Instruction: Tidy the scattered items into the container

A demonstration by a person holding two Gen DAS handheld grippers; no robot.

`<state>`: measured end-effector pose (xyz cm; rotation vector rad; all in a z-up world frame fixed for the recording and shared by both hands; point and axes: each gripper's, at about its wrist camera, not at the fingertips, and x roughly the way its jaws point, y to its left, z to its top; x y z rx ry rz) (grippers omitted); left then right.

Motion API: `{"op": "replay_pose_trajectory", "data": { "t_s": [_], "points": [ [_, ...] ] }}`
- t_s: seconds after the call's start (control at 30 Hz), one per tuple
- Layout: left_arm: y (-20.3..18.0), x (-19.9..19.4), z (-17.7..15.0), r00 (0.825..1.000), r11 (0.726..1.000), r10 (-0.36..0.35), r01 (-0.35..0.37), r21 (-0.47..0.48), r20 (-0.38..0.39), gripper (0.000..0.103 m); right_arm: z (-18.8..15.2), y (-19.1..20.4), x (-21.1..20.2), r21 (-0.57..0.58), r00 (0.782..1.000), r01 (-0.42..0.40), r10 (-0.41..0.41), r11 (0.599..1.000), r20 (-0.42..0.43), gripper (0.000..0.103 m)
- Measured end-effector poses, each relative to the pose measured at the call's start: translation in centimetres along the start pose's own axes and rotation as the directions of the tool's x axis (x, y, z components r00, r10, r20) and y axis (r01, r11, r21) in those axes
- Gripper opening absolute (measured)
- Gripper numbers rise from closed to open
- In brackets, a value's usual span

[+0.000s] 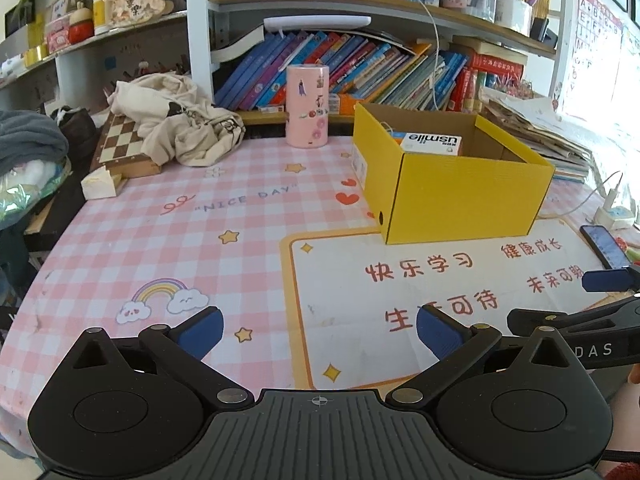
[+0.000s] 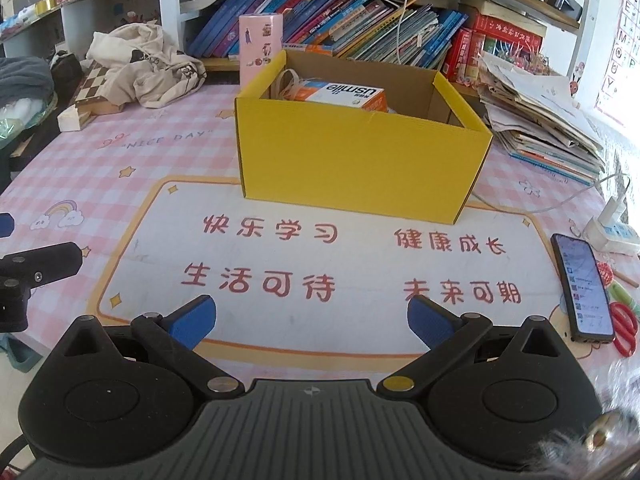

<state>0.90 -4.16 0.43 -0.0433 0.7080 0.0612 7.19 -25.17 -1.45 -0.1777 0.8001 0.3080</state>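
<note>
Both claws, left claw (image 1: 320, 330) and right claw (image 2: 312, 316), hang wide apart and hold nothing, so reaching for the phone (image 2: 582, 288) at the right edge could bump the yellow box (image 2: 360, 160).

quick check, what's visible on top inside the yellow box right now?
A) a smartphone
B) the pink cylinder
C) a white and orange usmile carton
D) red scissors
C: the usmile carton lies inside the yellow box, its logo readable over the rim in both wrist views. The phone and red scissors lie on the mat to the right, and the pink cylinder stands behind the box.
</note>
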Motion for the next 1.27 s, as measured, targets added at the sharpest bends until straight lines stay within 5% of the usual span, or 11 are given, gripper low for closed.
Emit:
{"op": "replay_pose_trajectory", "data": {
  "t_s": [1.27],
  "points": [
    [0.2, 0.2, 0.2, 1.000, 0.999, -0.029, 0.029, -0.023, 0.002, 0.103, 0.6, 0.3, 0.9, -0.016, 0.999, -0.030, 0.030, 0.999, -0.016, 0.103]
  ]
}}
